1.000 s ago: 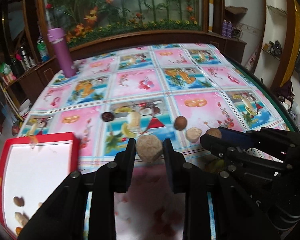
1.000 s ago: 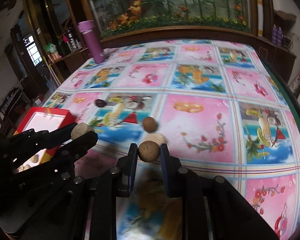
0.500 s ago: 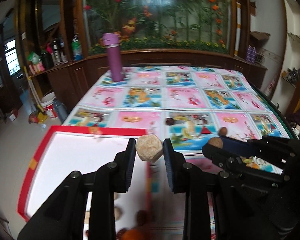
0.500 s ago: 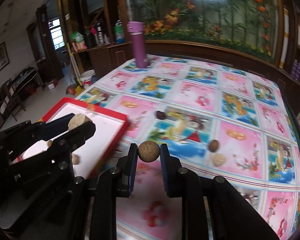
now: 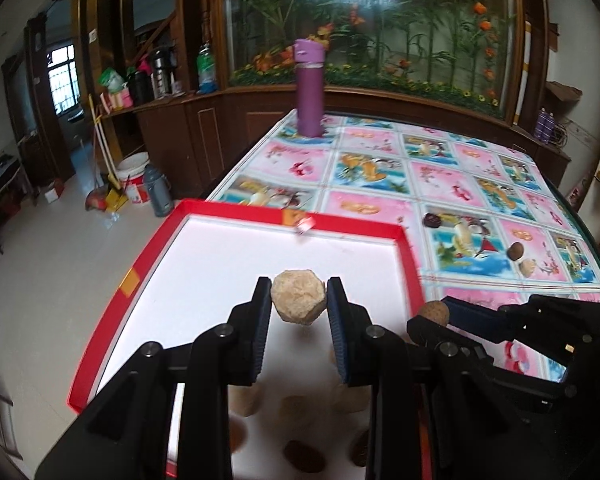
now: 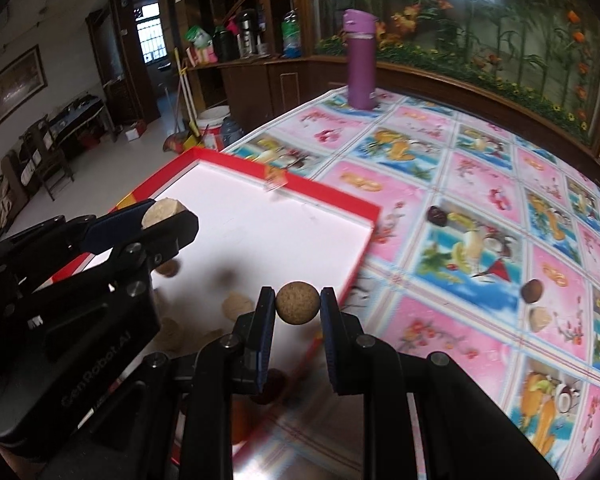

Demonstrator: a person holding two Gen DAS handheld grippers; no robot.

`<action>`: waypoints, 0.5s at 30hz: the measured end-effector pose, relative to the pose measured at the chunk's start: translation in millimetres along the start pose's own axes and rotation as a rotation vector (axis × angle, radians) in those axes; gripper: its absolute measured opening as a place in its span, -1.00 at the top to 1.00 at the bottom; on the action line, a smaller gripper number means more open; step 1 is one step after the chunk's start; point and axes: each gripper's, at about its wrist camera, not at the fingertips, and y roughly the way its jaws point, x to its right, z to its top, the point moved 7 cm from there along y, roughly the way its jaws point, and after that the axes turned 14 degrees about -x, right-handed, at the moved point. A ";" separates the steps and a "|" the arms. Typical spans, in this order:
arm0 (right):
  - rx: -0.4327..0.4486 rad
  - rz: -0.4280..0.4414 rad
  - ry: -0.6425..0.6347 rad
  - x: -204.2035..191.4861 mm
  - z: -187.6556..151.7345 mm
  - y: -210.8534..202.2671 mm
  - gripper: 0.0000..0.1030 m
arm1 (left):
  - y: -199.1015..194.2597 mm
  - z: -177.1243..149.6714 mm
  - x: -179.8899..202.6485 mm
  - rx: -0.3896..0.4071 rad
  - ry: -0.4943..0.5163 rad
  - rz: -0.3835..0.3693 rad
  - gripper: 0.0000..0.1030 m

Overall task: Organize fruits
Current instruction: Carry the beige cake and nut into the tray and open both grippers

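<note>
My left gripper (image 5: 299,303) is shut on a pale tan lumpy fruit (image 5: 297,302) and holds it above the white floor of the red-rimmed tray (image 5: 236,216). My right gripper (image 6: 298,309) is shut on a round brown fruit (image 6: 298,303) over the tray's right rim (image 6: 364,240). Each gripper shows in the other's view: the right gripper (image 5: 432,314), the left gripper (image 6: 164,214). Several tan and brown fruits (image 5: 296,410) lie in the tray's near end. Three fruits stay on the tablecloth: a dark one (image 6: 437,215), a brown one (image 6: 532,291) and a pale one (image 6: 540,319).
A purple bottle (image 5: 309,88) stands at the table's far left corner. The floral tablecloth (image 5: 440,184) covers the table; its left edge drops to the floor, where a bucket (image 5: 134,176) and a flask stand. A wooden cabinet runs behind.
Both grippers have swung left with their fruits, from over the tablecloth to over the red tray. The tray now fills the lower left of both views.
</note>
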 end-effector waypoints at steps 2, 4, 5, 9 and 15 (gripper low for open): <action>-0.005 0.001 -0.006 -4.7 -0.7 1.8 0.59 | 1.4 -2.4 -5.8 -0.003 -0.009 0.001 0.42; -0.004 0.001 -0.007 -8.1 -0.7 1.3 0.59 | 1.5 -4.1 -11.3 -0.004 -0.018 0.001 0.42; -0.003 -0.001 -0.006 -8.8 -0.4 1.0 0.59 | 1.4 -4.7 -13.7 -0.004 -0.021 0.003 0.42; 0.005 -0.012 -0.005 -9.4 0.7 -0.1 0.59 | 0.0 -5.7 -20.6 -0.002 -0.030 0.003 0.42; 0.003 -0.012 0.013 -8.7 -2.3 1.1 0.59 | -1.4 -8.0 -27.2 0.003 -0.030 0.025 0.42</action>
